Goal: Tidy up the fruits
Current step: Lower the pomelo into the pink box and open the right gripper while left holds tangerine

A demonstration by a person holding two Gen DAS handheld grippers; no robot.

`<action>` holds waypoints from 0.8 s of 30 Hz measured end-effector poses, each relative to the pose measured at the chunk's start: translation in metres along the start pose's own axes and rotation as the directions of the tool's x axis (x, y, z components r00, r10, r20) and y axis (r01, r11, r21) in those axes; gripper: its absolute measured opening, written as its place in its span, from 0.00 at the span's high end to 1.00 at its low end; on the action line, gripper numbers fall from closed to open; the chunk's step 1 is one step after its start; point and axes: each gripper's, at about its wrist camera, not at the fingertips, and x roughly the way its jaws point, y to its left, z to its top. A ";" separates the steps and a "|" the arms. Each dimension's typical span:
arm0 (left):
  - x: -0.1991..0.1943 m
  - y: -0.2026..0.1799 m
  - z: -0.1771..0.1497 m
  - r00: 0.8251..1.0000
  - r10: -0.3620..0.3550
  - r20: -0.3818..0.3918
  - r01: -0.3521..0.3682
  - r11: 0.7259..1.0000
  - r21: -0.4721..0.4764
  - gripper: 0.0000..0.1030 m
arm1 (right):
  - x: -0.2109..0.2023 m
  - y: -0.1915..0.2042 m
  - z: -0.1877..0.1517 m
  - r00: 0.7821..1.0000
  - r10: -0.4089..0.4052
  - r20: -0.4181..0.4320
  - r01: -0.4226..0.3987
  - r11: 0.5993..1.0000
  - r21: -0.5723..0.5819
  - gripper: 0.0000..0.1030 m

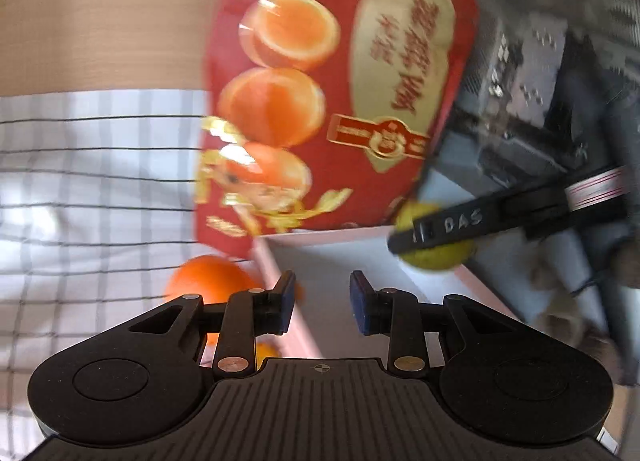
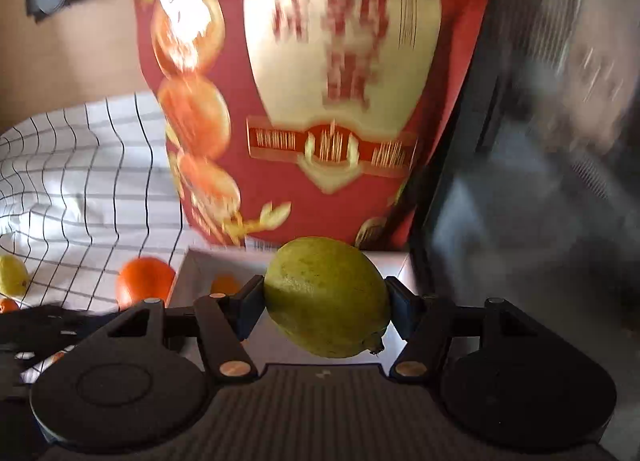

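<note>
Lemon [image 2: 326, 297] transfer is the step in hand: the right gripper [image 2: 326, 303] has the yellow-green fruit clamped across its middle, a pad pressing on each side, and holds it in the air above the white box [image 2: 394, 261]. The left wrist view confirms this, with the fruit pinched over the box's far right corner. Behind the box leans a red gift bag [image 2: 320, 101] printed with oranges, and a dark appliance [image 1: 540, 61] stands to its right.

The left gripper [image 1: 322, 299] carries nothing; its blue pads stand a little apart over the box's near left edge. Just outside that edge, on the checked cloth [image 1: 80, 181], sits an orange [image 1: 208, 279]. The right wrist view shows a smaller orange fruit [image 2: 224, 284] already inside the box, and another lemon [image 2: 12, 275] farther left on the cloth, well apart from the box.

Next, by my judgement, the held lemon needs lowering into the box before the pads part, since a round fruit dropped from height could roll or bounce out. The free claw looks well placed to take the orange afterwards.
</note>
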 end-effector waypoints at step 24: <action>-0.072 0.122 -0.065 0.982 0.101 0.161 -0.046 0.949 -0.312 0.68 | 0.079 0.016 -0.023 0.985 -0.033 -0.167 0.050 0.994 0.101 0.37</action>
